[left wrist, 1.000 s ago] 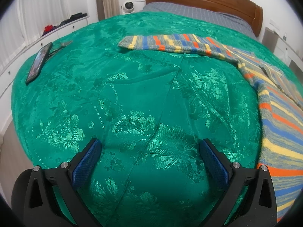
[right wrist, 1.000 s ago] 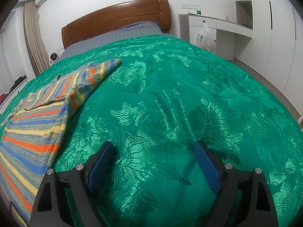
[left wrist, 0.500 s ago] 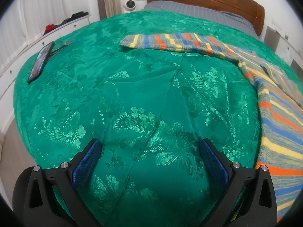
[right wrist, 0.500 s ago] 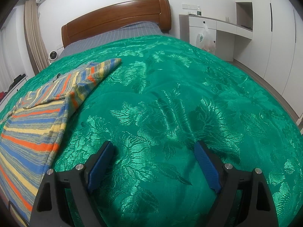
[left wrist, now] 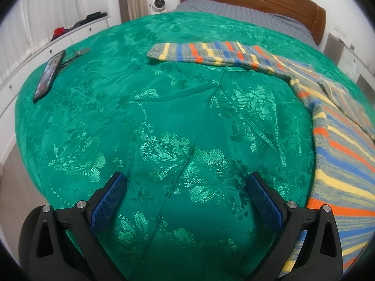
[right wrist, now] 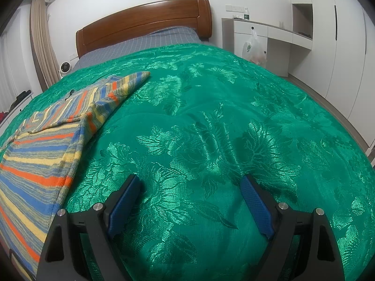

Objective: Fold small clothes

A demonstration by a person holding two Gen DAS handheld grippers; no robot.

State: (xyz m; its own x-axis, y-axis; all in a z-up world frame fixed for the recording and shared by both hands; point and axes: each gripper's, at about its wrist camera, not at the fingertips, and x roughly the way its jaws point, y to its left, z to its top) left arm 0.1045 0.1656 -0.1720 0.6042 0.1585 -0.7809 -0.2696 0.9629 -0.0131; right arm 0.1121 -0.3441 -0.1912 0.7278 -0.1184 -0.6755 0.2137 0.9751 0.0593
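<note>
A small striped sweater (left wrist: 339,145) in blue, orange, yellow and grey lies flat on the green bedspread (left wrist: 164,117). In the left wrist view its body is at the right and one sleeve (left wrist: 211,52) stretches left across the far part of the bed. In the right wrist view the sweater (right wrist: 42,149) lies at the left with its other sleeve (right wrist: 121,86) pointing up and right. My left gripper (left wrist: 186,182) is open and empty above bare bedspread, left of the sweater. My right gripper (right wrist: 189,183) is open and empty, right of the sweater.
A phone (left wrist: 48,75) and a small metal tool (left wrist: 77,55) lie near the bed's left edge. A wooden headboard (right wrist: 145,21) stands at the far end. White cabinets (right wrist: 269,37) and wardrobe doors stand to the right, a low white dresser (left wrist: 46,46) to the left.
The left gripper has shifted slightly, so the sweater sleeve and phone sit a little higher and further right in view. The right gripper has barely moved. Both stay open.
</note>
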